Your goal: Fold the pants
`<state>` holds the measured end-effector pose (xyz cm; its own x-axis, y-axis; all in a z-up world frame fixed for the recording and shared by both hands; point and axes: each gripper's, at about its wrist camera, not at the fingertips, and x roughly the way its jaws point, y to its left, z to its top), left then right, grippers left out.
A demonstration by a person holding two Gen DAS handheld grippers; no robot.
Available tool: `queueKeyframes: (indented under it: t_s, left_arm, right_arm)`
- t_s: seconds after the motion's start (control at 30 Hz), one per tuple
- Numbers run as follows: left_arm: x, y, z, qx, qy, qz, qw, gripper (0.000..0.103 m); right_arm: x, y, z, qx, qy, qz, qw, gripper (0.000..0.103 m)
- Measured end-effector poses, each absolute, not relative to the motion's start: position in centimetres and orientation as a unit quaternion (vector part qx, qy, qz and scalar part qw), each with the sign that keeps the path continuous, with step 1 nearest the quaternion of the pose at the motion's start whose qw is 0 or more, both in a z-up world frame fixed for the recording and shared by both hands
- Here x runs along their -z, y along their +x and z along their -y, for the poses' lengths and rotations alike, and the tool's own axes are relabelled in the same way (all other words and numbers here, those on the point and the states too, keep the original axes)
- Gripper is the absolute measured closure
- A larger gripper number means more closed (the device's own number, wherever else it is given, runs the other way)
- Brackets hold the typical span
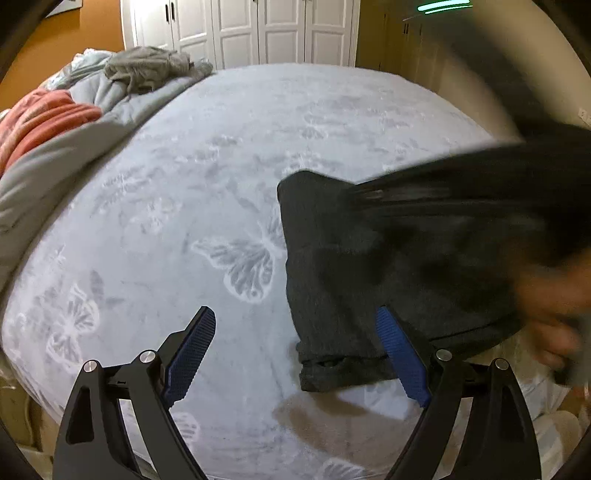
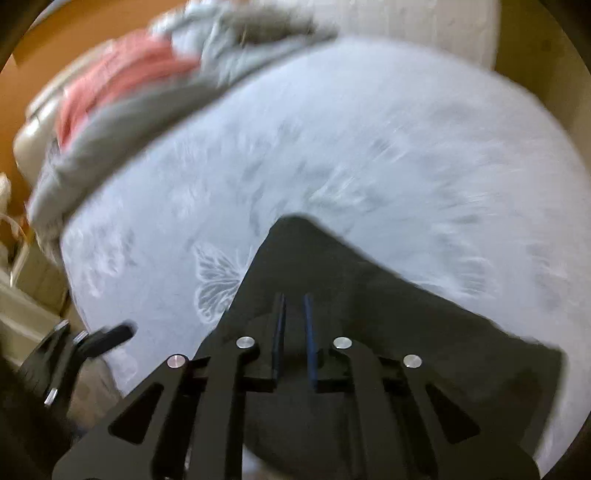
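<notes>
Dark grey pants (image 1: 369, 266) lie on a pale blue butterfly-print bedspread (image 1: 207, 155), near its front edge, with one end lifted to the right. My left gripper (image 1: 295, 314) is open and empty, its right pad (image 1: 400, 354) beside the pants' near hem. In the right wrist view my right gripper (image 2: 294, 301) is shut on a fold of the pants (image 2: 388, 332) and holds them above the bedspread (image 2: 369, 147). A blurred hand (image 1: 554, 317) shows at the right of the left wrist view.
A heap of grey and coral bedding (image 1: 55, 122) lies along the bed's left side, also in the right wrist view (image 2: 122, 85). White closet doors (image 1: 258, 29) stand behind the bed. The left gripper's body (image 2: 85, 347) shows at the lower left of the right wrist view.
</notes>
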<state>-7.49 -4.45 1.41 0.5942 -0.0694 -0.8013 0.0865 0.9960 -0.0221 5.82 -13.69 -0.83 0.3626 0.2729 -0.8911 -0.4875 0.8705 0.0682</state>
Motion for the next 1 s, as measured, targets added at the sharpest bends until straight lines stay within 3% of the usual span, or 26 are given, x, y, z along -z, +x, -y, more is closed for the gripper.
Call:
queueKeyframes:
  t_s: [0.1, 0.27, 0.4, 0.57, 0.6, 0.63, 0.67, 0.7, 1.0]
  left_arm:
    - [-0.3, -7.4, 4.5, 0.042, 0.023, -0.45, 0.892, 0.017]
    - [0.8, -7.3, 4.3, 0.055, 0.014, -0.464, 0.884, 0.017]
    - [0.9, -7.3, 4.5, 0.057, 0.015, -0.463, 0.884, 0.017]
    - [0.7, -7.4, 5.1, 0.055, 0.008, -0.46, 0.886, 0.017]
    - [0.7, -7.3, 4.9, 0.057, -0.007, -0.461, 0.886, 0.017]
    - [0.8, -7.1, 4.6, 0.062, -0.02, -0.465, 0.883, 0.017]
    - [1.1, -6.7, 4.1, 0.08, -0.051, -0.474, 0.875, 0.016]
    - [1.3, -6.4, 3.9, 0.089, -0.069, -0.482, 0.869, 0.016]
    - [3.9, -4.3, 3.0, 0.129, -0.153, -0.514, 0.834, 0.015]
  right_arm:
    - [3.8, 8.9, 10.5, -0.202, -0.165, -0.523, 0.812, 0.099]
    - [-1.4, 8.5, 13.1, -0.194, -0.097, -0.477, 0.851, 0.094]
    - [-4.7, 3.4, 22.2, -0.131, -0.023, -0.437, 0.89, 0.091]
    - [-3.2, -4.8, 35.6, 0.016, 0.037, -0.452, 0.891, 0.087]
    - [-2.8, -5.8, 37.0, 0.033, 0.047, -0.456, 0.888, 0.084]
    - [-2.2, -6.7, 38.5, 0.04, 0.064, -0.456, 0.887, 0.073]
    - [-1.8, -7.2, 39.6, 0.044, 0.077, -0.456, 0.886, 0.051]
    - [-1.5, -8.0, 40.7, 0.051, 0.088, -0.451, 0.887, 0.042]
    - [1.4, -6.4, 41.0, 0.005, 0.159, -0.466, 0.871, 0.033]
